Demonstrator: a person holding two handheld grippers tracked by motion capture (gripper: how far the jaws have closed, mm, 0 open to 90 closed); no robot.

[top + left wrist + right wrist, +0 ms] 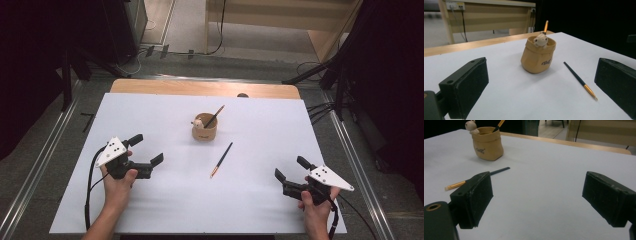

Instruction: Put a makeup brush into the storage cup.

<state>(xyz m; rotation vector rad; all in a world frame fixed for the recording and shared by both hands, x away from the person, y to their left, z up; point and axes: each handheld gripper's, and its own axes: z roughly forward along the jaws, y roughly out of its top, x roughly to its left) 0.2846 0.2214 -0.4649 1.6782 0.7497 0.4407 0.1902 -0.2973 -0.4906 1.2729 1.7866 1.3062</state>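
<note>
A tan sack-shaped pen holder (204,131) (538,57) (488,143) with a small white figure on its rim stands mid-table and has one brush (214,116) leaning in it. A second brush (221,160) (580,80) (477,178), dark-handled with an orange tip end, lies flat on the white table (165,205) in front of the holder. My left gripper (146,149) (541,87) hovers left of the brush, open and empty. My right gripper (290,167) (537,197) is near the front right corner, also open with nothing between its fingers.
A bare wooden strip (205,88) runs along the table's far edge. Metal rails (40,165) flank the table on both sides, with cables on the floor beyond. A wooden desk (486,15) stands behind the table.
</note>
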